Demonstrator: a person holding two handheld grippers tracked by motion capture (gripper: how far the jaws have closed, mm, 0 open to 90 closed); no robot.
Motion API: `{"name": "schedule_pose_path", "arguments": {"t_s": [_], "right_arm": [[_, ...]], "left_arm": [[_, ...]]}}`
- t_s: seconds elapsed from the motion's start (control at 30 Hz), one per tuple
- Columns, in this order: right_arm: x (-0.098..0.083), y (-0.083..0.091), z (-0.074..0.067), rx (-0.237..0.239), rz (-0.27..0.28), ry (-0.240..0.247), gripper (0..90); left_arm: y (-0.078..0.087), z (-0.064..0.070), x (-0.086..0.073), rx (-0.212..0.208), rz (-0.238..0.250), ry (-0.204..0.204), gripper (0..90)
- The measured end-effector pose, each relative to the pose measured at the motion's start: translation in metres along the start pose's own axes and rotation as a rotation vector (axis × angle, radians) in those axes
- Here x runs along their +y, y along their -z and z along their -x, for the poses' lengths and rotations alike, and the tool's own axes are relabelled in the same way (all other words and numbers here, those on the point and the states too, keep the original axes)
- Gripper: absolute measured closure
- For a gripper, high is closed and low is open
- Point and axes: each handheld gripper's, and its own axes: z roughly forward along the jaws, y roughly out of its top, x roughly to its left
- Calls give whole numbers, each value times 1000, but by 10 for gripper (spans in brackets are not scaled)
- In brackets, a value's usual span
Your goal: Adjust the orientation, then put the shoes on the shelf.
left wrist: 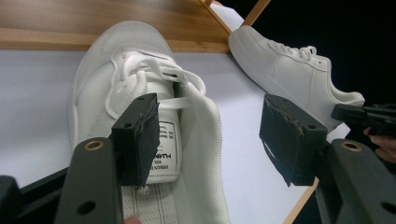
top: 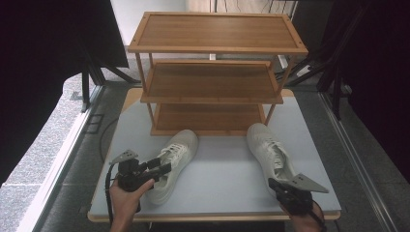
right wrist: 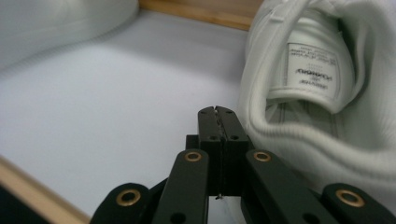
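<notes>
Two white sneakers lay on the pale table in front of a three-tier wooden shoe rack, toes pointing toward its lowest shelf, which suggested they were staged to be lifted onto it. The left gripper hovered at the collar of the left sneaker with its jaws spread wide; in the left gripper view one pad sat over the shoe's opening beside the tongue and the other pad stood outside, over the bare table, so the shoe's side wall lay between them without being pinched. That straddle looked like a set-up for gripping the collar. The right gripper rested just behind the heel of the right sneaker, and the right gripper view showed its jaws pressed fully together with nothing between them, their tips beside the padded heel collar rather than around it. It would probably have had to open before it could take hold. Each sneaker's tongue carried a sewn-in white label; in both gripper views the label showed a block of dark print whose largest line seemed to begin "HUAN", but the rest was too small and blurred to read with confidence.
</notes>
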Motion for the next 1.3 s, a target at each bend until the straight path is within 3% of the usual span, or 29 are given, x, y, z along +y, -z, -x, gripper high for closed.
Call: {"name": "schedule_pose_path", "arguments": {"t_s": [0.03, 0.1, 0.2, 0.27, 0.4, 0.57, 0.6, 0.63, 0.83, 0.97, 1.07, 1.3], "right_arm": [[-2, 4, 7, 24, 10, -36, 892], [-6, 13, 16, -30, 3, -36, 892], [-9, 18, 24, -37, -1, -54, 892], [-13, 24, 38, -52, 5, -96, 892], [-14, 28, 46, -14, 30, -115, 879], [-5, 25, 35, 32, 88, -83, 683], [-5, 25, 35, 32, 88, -83, 683], [-2, 25, 30, 16, 118, -61, 580], [5, 29, 25, 26, 171, -24, 474], [20, 33, 30, 25, 194, -16, 412], [39, 36, 44, 21, 205, 13, 389], [60, 29, 70, 16, 155, 49, 359]], "left_arm": [[1, 0, 0, 1, 2, 3, 377], [2, 0, 0, 3, 4, 5, 377], [3, -1, 0, 2, 7, 4, 377], [4, -2, 1, 7, 10, 7, 377], [4, -4, 1, 9, 15, 13, 377], [6, -5, 0, 10, 14, 13, 377], [7, -5, 0, 15, 17, 13, 377], [8, -5, 0, 26, 21, 10, 377], [12, -3, 1, 42, 30, -3, 376], [11, -4, 7, 52, 22, -25, 364], [9, -4, 12, 63, 15, -44, 353], [6, -8, 18, 91, -2, -73, 347]]}}
